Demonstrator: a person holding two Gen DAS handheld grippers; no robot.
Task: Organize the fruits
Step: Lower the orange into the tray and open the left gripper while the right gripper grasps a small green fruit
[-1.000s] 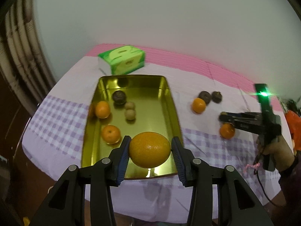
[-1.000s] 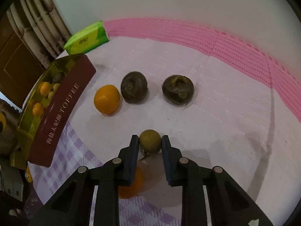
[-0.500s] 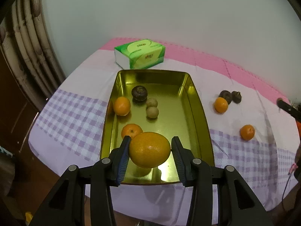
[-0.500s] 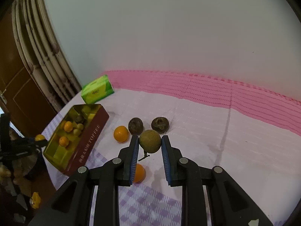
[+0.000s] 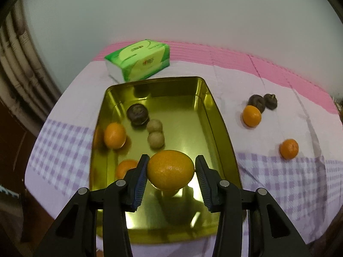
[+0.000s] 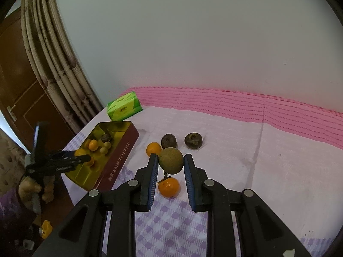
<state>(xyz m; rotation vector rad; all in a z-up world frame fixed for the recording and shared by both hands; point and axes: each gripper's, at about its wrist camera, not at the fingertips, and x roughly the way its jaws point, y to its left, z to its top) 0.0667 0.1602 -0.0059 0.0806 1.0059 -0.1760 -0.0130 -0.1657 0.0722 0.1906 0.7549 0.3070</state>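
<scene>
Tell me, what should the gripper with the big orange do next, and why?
Probably lower a little and let go: the left hand-held gripper holds the big orange over a bare part of the gold tin, where other fruit already sits.

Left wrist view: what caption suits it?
Left gripper holds a large orange above a gold tin of fruit.

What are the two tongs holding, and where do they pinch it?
The left tongs pinch a big orange by its two sides. The right tongs pinch a small brownish-green fruit by its sides.
</scene>
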